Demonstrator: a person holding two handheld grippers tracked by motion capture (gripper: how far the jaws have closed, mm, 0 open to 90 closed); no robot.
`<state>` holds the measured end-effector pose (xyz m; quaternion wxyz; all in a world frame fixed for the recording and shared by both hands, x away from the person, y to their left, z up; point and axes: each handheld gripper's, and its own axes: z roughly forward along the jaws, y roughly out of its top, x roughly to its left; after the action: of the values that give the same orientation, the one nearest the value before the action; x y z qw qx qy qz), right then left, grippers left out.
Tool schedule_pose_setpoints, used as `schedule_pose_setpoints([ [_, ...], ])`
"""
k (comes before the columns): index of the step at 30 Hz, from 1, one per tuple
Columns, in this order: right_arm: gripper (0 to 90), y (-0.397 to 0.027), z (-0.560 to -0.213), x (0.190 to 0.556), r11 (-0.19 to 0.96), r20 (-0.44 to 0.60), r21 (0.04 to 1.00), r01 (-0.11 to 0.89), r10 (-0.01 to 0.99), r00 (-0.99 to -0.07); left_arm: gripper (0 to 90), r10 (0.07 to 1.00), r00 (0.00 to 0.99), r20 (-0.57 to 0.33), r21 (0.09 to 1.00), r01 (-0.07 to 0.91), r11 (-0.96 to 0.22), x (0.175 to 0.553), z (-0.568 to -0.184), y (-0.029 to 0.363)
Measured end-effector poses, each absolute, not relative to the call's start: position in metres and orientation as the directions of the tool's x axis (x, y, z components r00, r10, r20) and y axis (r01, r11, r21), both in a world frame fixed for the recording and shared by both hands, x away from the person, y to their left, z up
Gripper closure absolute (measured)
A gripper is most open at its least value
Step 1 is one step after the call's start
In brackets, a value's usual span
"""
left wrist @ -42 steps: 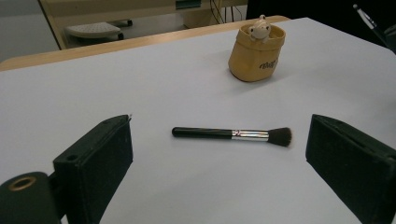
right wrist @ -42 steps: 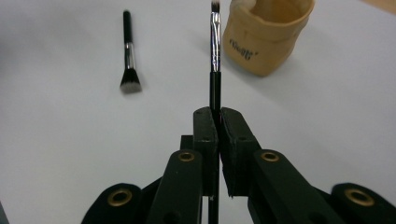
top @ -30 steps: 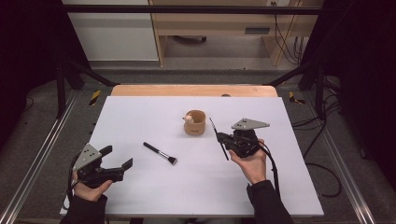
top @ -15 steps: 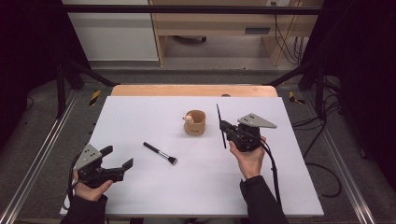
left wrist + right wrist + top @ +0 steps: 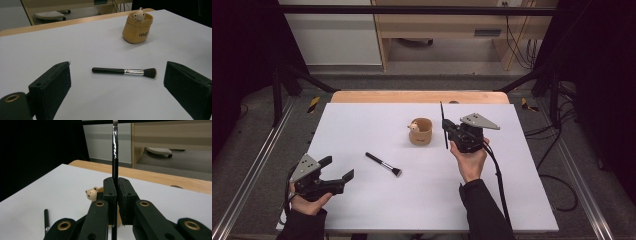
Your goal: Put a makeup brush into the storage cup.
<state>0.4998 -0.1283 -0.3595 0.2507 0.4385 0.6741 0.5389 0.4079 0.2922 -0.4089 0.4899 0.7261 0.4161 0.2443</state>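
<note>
The table (image 5: 362, 125) is white with a pale wooden far edge. The small pot (image 5: 420, 132) is tan with dark lettering (a cream bear head peeks from its rim). The lying brush (image 5: 124, 71) has a black handle, silver ferrule and dark bristles. The thin brush (image 5: 114, 147) is black. Both grippers are black, their top plates grey.

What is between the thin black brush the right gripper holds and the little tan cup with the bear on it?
Nothing visible. The right gripper pinches the thin black brush upright just to the right of the small tan cup with a bear, with bare white table between them. The other black brush lies off to the left.
</note>
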Motion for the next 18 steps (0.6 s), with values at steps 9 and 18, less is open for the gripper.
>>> schedule_pose_setpoints([
  [9, 85.8, -0.116, -0.352, 0.520, 0.000, 0.142, 0.955, 0.295, 0.878, -0.458, 6.6, 0.844, 0.533, -0.059, 0.917, 0.364, -0.166, 0.408, -0.409, 0.292],
  [18, 85.7, -0.106, -0.352, 0.534, -0.007, 0.138, 0.958, 0.286, 0.887, -0.441, 6.6, 0.845, 0.532, -0.058, 0.916, 0.364, -0.166, 0.408, -0.409, 0.293],
])
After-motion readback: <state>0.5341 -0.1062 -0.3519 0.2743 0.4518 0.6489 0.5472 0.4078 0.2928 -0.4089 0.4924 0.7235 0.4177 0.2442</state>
